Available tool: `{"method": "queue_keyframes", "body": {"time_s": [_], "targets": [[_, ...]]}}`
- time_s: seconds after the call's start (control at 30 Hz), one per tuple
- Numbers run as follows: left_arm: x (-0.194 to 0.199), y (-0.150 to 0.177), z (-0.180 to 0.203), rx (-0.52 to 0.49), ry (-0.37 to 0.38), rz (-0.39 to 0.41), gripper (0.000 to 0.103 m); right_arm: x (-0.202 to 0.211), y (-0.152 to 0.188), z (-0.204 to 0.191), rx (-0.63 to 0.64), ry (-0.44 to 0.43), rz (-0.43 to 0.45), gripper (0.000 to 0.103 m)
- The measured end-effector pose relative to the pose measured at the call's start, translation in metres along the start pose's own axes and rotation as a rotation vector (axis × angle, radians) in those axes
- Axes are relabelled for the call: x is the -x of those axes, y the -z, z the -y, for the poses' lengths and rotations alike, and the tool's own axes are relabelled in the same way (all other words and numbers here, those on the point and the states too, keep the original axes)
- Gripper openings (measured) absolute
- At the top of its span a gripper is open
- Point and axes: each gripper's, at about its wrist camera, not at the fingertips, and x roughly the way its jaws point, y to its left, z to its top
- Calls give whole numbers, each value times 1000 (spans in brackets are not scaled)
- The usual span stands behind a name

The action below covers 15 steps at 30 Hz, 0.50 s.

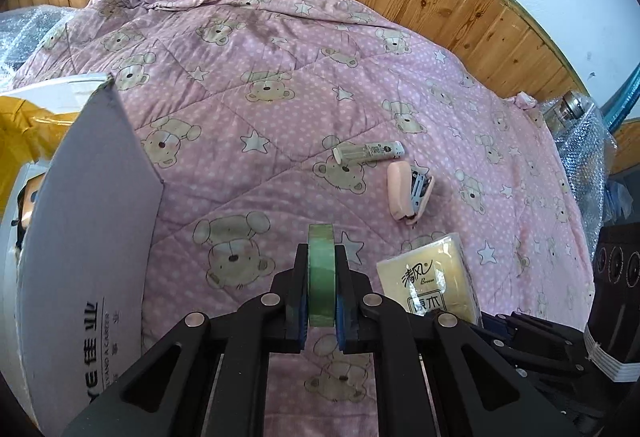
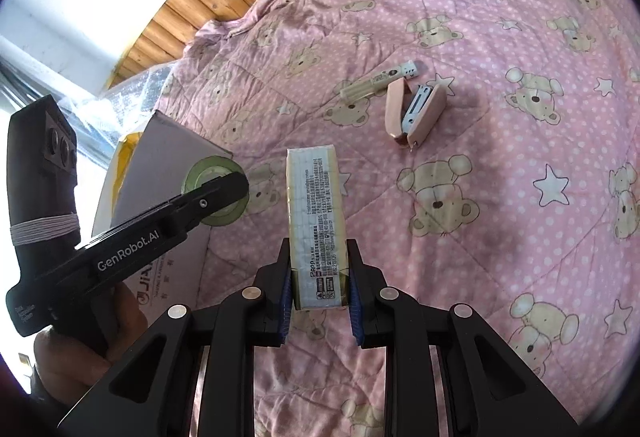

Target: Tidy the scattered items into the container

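Green tape roll (image 1: 321,274) sits clamped edge-on in the left gripper (image 1: 321,265), above the pink bear quilt (image 1: 280,85). Right gripper (image 2: 319,269) is closed on a tissue pack (image 2: 316,221). Ahead lie a pink stapler (image 1: 408,193) and white tube (image 1: 368,152). The cardboard box (image 1: 92,221) stands left, print partly readable: "A CAREER".

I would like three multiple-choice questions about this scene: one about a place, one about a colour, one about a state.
1. Where does the stapler lie?
A. on the quilt
B. in the box
C. on the floor

2. What colour is the tape roll?
A. red
B. green
C. blue

3. What does the right gripper hold?
A. nothing
B. the stapler
C. the tissue pack

Answers: 1 A, it rests on the pink quilt beside the small tube. 2 B, green between the left gripper fingers. 3 C, both fingers clamp the pack.
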Motion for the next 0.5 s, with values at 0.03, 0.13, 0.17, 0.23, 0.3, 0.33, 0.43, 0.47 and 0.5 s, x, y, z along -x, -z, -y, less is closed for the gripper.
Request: {"method": "queue_keyframes", "body": {"time_s": [0.03, 0.13, 0.17, 0.23, 0.3, 0.33, 0.43, 0.47, 0.5], "targets": [[5, 4, 0, -1, 0, 4, 10, 3, 3, -4, 5, 1, 2, 25], [22, 14, -1, -3, -2, 19, 10, 10, 12, -16, 21, -1, 7, 25], [27, 17, -1, -5, -1, 25, 10, 13, 15, -20, 26, 0, 10, 25], [38, 23, -1, -7, 1, 36, 10, 18, 21, -27, 35, -1, 14, 25], [48, 29, -2, -7, 8, 45, 10, 23, 27, -33, 41, -1, 18, 25], [52, 33, -2, -9, 10, 50, 10, 26, 30, -36, 45, -2, 20, 25], [66, 41, -2, -11, 20, 64, 10, 33, 39, -45, 55, 1, 27, 25], [71, 44, -2, -13, 21, 71, 10, 35, 41, -47, 58, 1, 29, 25], [76, 47, -2, -14, 23, 76, 10, 37, 44, -50, 60, 1, 30, 25]]}}
